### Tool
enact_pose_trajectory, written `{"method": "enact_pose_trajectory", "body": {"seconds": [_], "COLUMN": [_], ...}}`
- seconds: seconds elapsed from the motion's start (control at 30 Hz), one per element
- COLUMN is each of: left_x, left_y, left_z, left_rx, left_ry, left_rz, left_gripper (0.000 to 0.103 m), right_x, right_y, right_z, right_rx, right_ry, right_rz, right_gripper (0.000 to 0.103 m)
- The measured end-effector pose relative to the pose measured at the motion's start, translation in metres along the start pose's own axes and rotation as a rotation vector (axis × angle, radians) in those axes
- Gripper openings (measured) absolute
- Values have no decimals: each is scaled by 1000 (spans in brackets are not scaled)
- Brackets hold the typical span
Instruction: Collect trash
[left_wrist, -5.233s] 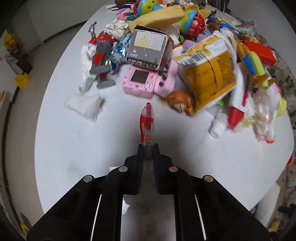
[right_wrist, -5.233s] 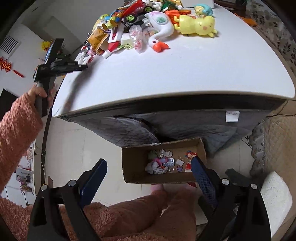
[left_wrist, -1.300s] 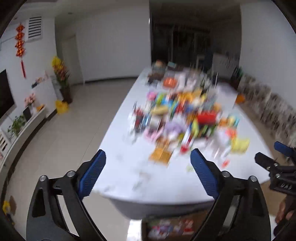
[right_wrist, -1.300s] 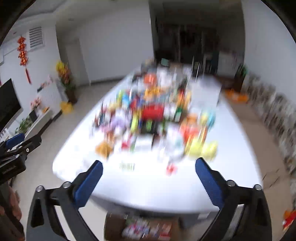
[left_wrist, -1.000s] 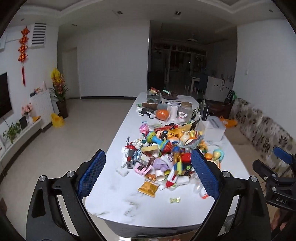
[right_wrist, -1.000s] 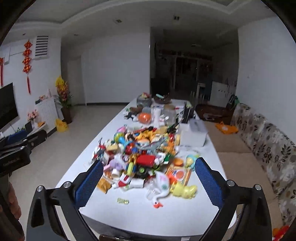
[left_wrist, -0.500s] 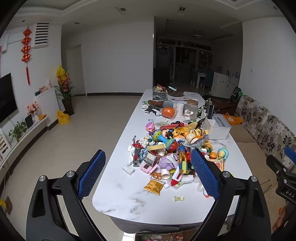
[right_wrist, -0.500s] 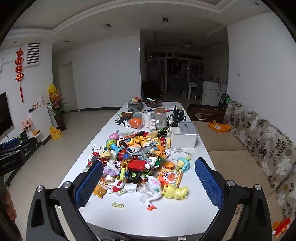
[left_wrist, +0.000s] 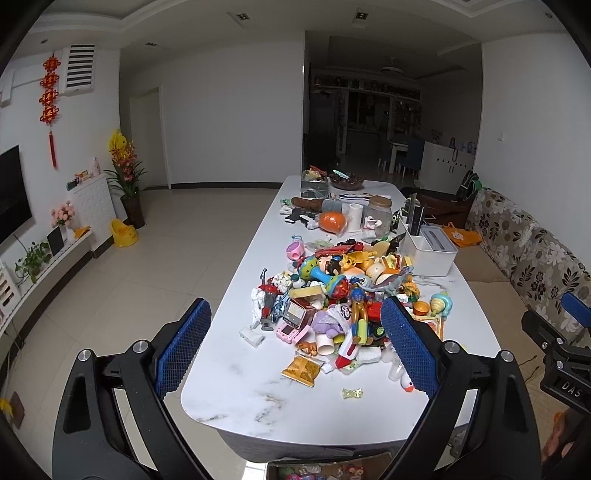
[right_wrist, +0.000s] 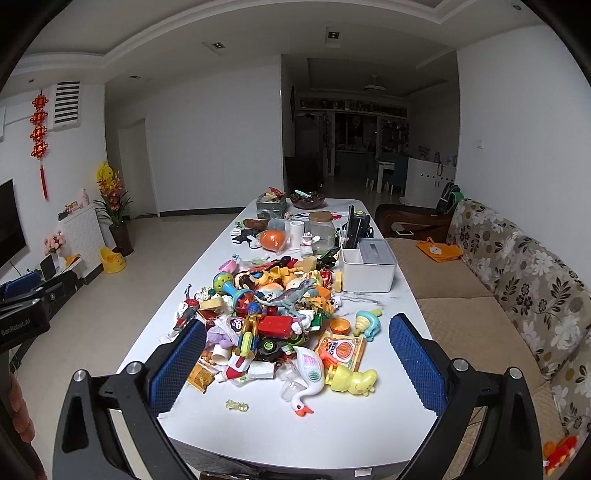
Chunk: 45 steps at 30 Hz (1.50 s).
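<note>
Both tools held back from the near end of the worktop. My left tool (left_wrist: 295, 345) stands wide open with nothing between its blue pads; my right tool (right_wrist: 297, 360) is likewise spread and empty. Beyond them the white worktop (left_wrist: 236, 391) carries a heap of toys (left_wrist: 332, 291) along its middle, with the trash scattered at the heap's near edge: a small clear candy wrapper (left_wrist: 351, 393) lying alone on bare marble, an orange snack packet (left_wrist: 301, 370) just beside the heap, and a crumpled white tissue (left_wrist: 252, 336) to the left. The cardboard box (left_wrist: 325, 470) sits on the floor below the near edge. I judge the lone wrapper the easiest pick: I should come down steeply, pads straddling it, close only once both touch the marble, and keep clear of the toys.
</note>
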<state>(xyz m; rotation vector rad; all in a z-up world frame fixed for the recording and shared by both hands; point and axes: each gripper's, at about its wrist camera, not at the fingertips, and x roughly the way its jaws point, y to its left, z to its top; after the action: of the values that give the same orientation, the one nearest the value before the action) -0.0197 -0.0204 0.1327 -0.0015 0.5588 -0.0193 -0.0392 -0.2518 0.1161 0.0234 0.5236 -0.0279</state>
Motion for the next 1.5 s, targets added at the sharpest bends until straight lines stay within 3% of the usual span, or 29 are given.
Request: {"method": "enact_pose_trajectory", "body": {"seconds": [1.5], "left_x": [2], "left_y": [-1], "left_z": [-4], "left_rx": [24], "left_ry": [16], "left_rz": [-6], "left_gripper": [91], "right_x": [-4], "right_y": [-1], "right_z": [-2], "right_rx": [7], "right_ry": [14], "right_rz": [2], "right_gripper": [98]}}
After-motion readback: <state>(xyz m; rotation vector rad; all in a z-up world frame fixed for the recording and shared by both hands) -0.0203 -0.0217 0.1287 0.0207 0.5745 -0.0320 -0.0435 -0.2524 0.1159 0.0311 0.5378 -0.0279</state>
